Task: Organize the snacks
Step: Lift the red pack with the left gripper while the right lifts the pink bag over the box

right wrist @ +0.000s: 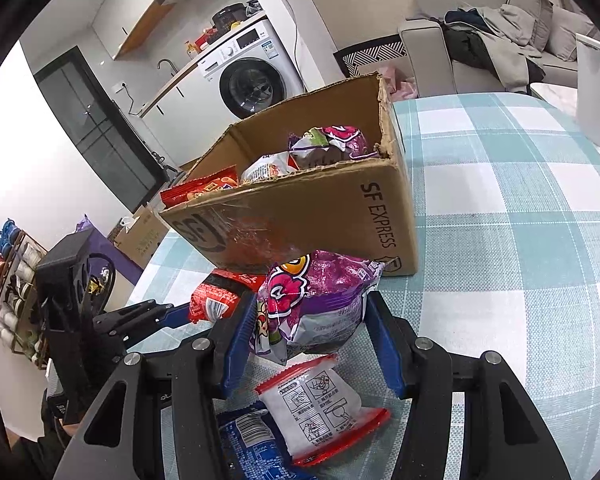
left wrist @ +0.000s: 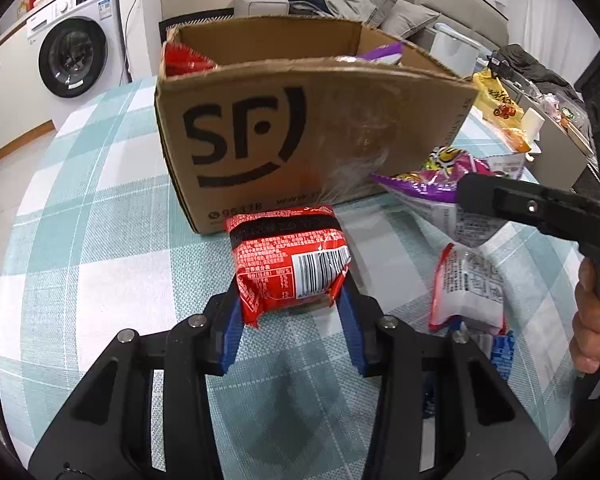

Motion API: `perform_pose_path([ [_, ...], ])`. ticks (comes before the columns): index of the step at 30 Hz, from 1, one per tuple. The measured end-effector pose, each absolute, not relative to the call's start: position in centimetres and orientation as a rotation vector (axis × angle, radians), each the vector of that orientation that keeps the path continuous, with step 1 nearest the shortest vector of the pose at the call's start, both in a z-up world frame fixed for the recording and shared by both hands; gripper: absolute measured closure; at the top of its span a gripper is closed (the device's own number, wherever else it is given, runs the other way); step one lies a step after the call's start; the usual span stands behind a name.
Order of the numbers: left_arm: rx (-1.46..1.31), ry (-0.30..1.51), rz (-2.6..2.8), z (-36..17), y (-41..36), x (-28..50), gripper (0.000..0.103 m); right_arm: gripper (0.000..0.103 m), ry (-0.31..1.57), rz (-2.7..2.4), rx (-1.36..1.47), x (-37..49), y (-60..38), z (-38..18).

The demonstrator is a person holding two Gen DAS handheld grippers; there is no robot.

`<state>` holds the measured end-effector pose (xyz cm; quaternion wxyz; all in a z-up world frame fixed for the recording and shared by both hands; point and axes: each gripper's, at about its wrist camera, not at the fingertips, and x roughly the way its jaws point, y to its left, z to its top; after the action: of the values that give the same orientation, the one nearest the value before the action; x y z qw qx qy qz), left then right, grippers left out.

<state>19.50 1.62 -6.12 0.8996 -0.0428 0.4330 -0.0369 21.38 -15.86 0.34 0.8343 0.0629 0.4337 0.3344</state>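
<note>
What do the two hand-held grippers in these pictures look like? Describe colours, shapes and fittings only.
Each gripper, left and right, has angular black arms with triangular cut-outs, round silver bolts at the joints, and two ridged blue finger pads. No cables, markings or sleeve are visible.

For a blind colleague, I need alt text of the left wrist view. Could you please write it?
The left gripper is shut on a red snack pack, blue fingers pressing its sides, in front of a cardboard box already holding snacks. It stands on a blue-and-white checked tablecloth. At right, the right gripper meets a purple snack bag.
</note>
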Motion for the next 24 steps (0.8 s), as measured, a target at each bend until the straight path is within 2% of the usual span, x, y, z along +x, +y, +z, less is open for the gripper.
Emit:
perform_pose_path([
  [24,-0.099,0.767,-0.121,-0.3,1.8,14.4,0.064,0.048,0.822,0.744,0.132,19.6,-16.9,4.0],
])
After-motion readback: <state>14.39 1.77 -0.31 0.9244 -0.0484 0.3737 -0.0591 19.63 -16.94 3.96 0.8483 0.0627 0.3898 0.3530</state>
